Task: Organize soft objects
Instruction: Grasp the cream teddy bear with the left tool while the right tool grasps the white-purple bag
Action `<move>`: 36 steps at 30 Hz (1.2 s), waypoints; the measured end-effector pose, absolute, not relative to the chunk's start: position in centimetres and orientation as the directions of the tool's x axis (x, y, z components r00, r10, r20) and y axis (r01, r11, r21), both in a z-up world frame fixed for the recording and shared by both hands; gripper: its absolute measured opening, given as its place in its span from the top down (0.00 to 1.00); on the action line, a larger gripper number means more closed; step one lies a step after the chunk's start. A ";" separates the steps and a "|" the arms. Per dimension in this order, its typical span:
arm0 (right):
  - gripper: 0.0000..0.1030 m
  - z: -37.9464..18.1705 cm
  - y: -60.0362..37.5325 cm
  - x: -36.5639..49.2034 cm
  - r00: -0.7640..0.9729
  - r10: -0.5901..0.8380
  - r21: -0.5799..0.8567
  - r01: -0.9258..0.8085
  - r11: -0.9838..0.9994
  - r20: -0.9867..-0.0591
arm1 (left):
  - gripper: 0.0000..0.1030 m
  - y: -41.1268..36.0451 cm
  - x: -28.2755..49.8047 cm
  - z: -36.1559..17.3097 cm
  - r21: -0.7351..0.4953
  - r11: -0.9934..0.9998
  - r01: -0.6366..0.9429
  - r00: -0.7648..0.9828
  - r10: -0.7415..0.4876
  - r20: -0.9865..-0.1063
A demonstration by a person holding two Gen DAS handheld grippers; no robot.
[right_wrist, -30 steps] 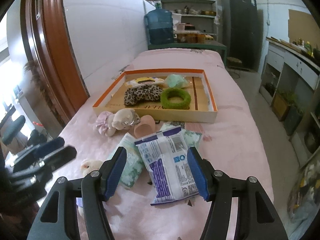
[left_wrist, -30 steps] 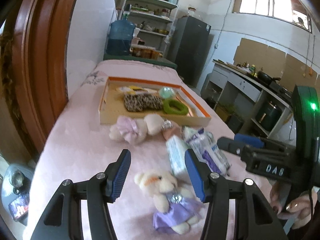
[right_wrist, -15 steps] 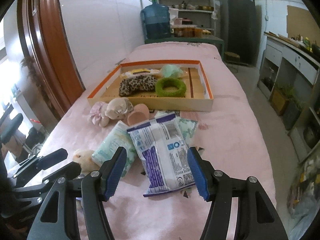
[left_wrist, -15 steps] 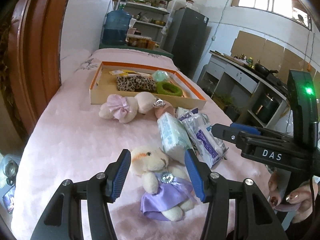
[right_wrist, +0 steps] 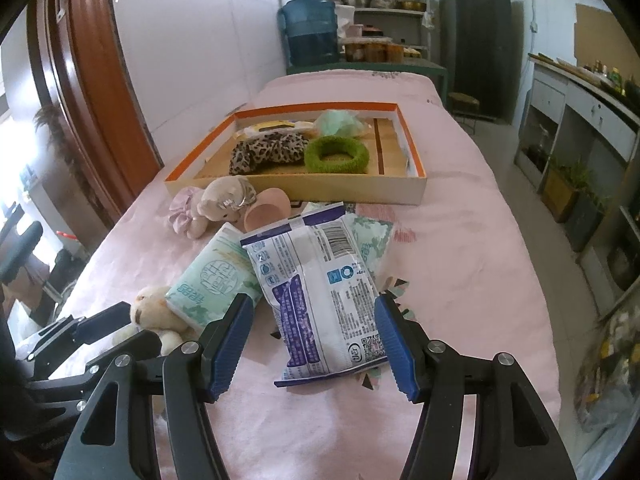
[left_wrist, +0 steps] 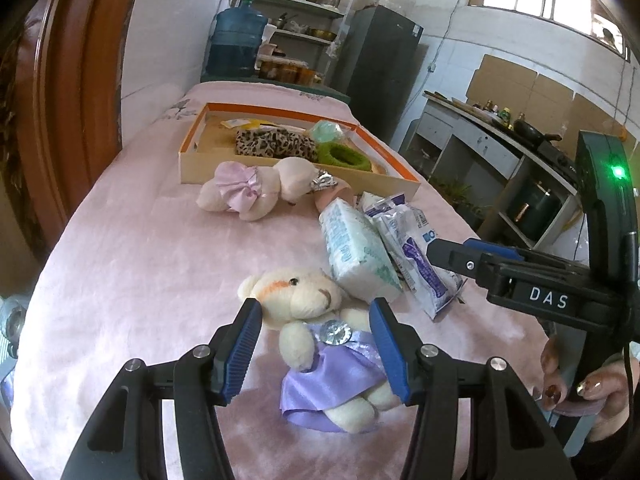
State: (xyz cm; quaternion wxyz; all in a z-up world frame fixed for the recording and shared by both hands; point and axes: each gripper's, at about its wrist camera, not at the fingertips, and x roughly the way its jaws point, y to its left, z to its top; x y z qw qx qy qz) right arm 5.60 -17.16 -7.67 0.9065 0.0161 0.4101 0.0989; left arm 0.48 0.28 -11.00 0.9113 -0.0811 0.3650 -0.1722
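Observation:
A cream teddy bear in a purple dress [left_wrist: 308,304] lies on its back on the pink cloth. My left gripper [left_wrist: 316,320] stands open astride it, pads clear of the plush. A white and purple packet [right_wrist: 316,280] lies partly on a mint tissue pack [right_wrist: 212,280]. My right gripper [right_wrist: 312,320] is open with the packet's near end between its fingers. A second bear in a pink dress [left_wrist: 248,192] lies before the orange-rimmed tray [left_wrist: 200,164], which holds a leopard scrunchie [left_wrist: 272,142] and a green ring [left_wrist: 344,156].
A pink cup-like thing [right_wrist: 268,210] lies beside the pink bear. The wooden door frame [left_wrist: 80,80] borders the table's left. A water jug [left_wrist: 236,44], shelves and a dark fridge [left_wrist: 380,68] stand beyond the far end. A counter [left_wrist: 480,140] runs along the right.
My left gripper has come down and forward, so the purple-dress bear now lies between its fingers. The right gripper has hardly moved over the packet.

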 end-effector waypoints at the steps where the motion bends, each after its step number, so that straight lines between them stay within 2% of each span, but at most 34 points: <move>1: 0.37 -7.7 -17.2 5.6 0.643 0.194 0.113 -0.166 0.980 -0.741 | 0.46 0.3 0.4 -11.1 -0.273 0.928 0.254 0.674 -0.372 -0.639; 8: 0.37 -7.9 -17.3 5.7 0.639 0.200 0.122 -0.164 0.979 -0.743 | 0.46 0.6 0.5 -11.5 -0.264 0.936 0.234 0.670 -0.352 -0.653; 16: 0.37 -8.5 -17.4 6.0 0.626 0.200 0.123 -0.165 0.979 -0.753 | 0.46 -0.4 1.2 -12.7 -0.305 0.918 0.255 0.623 -0.397 -0.674; 18: 0.37 -8.8 -17.4 6.3 0.618 0.197 0.118 -0.166 0.979 -0.762 | 0.57 -0.5 1.4 -12.9 -0.330 0.907 0.260 0.615 -0.419 -0.668; 20: 0.37 -9.1 -17.4 6.7 0.610 0.187 0.105 -0.167 0.980 -0.770 | 0.64 -0.5 1.4 -13.0 -0.344 0.900 0.269 0.610 -0.435 -0.662; 22: 0.36 -9.4 -17.3 7.1 0.604 0.173 0.085 -0.172 0.981 -0.778 | 0.65 -0.3 1.4 -13.1 -0.365 0.891 0.272 0.609 -0.453 -0.651; 25: 0.30 -10.2 -17.4 8.2 0.565 0.191 0.097 -0.192 0.977 -0.802 | 0.65 -0.3 1.3 -13.0 -0.364 0.889 0.279 0.613 -0.457 -0.645; 29: 0.29 -11.3 -17.7 9.6 0.505 0.239 0.148 -0.215 0.965 -0.829 | 0.65 -0.1 1.5 -12.9 -0.368 0.886 0.282 0.614 -0.461 -0.640; 33: 0.28 -11.6 -16.9 9.9 0.499 0.212 0.100 -0.242 0.965 -0.840 | 0.66 0.4 1.7 -12.9 -0.381 0.884 0.270 0.616 -0.462 -0.638; 34: 0.28 -11.6 -16.7 9.9 0.502 0.205 0.089 -0.245 0.965 -0.840 | 0.66 0.5 1.8 -12.9 -0.380 0.885 0.268 0.618 -0.461 -0.637; 36: 0.37 -11.5 -16.6 9.7 0.511 0.201 0.081 -0.247 0.966 -0.835 | 0.67 0.6 1.9 -12.7 -0.373 0.889 0.267 0.625 -0.454 -0.635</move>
